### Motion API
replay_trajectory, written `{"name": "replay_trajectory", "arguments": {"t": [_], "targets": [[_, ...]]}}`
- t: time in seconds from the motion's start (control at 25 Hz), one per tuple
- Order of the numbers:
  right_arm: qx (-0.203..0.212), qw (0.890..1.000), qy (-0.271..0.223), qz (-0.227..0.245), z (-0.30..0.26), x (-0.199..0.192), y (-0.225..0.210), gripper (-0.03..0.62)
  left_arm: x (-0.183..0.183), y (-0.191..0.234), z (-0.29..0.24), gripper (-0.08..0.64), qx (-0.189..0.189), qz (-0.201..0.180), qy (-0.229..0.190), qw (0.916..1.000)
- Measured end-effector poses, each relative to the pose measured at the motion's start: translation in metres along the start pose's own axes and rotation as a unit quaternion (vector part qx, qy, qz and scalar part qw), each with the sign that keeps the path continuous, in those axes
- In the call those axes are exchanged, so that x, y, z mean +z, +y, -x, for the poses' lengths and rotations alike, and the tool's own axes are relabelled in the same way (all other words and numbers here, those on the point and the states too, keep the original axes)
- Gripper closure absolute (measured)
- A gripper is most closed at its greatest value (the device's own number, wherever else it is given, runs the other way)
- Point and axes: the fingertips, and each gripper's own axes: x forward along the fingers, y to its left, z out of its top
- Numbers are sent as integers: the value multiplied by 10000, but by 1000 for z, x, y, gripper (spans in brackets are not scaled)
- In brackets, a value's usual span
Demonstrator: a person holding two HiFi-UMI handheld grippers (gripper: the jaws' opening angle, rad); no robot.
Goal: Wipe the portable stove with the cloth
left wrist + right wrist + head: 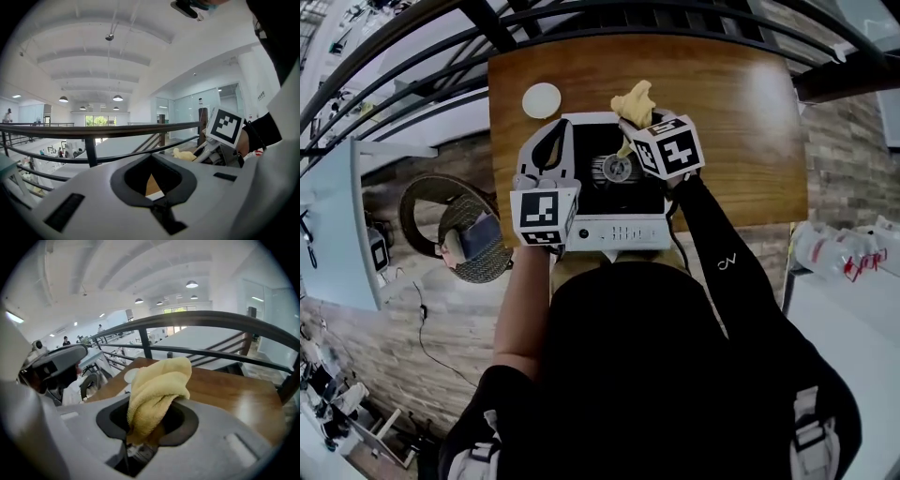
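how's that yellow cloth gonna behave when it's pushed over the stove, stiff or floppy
Probably floppy: the yellow cloth folds and droops over the right hand-held gripper without holding shape. Likely light: a small pinch in the shut jaws carries it. Its fuzzy weave may drag and bunch on the stove.

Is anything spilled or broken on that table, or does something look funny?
Nothing stands out. The portable stove sits square on the table, nothing is spilled, and the yellow cloth is just bunched in the right gripper.
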Motion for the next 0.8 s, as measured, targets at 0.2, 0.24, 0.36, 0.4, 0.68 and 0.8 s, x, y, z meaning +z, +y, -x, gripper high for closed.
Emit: {"name": "replay_trajectory", "arguments": {"t": [0.2,0.24,0.36,0.4,0.68,0.8], "targets": [[759,9958,192,468,-39,6,95,471,-9,37,36,552,386,70,78,9992],[855,9945,271,544,-48,4,110,471,-13,42,43,552,413,74,85,9991],[940,9915,569,692,-67,-11,136,471,-19,56,61,552,550,70,111,9984],[893,9913,652,707,-71,-16,137,471,-20,59,66,552,594,71,128,9981],[355,9955,803,342,-46,-57,96,471,-24,49,69,552,404,71,174,9990],[-108,9969,778,5,-22,-79,52,471,-22,21,53,552,119,69,142,9998]]}}
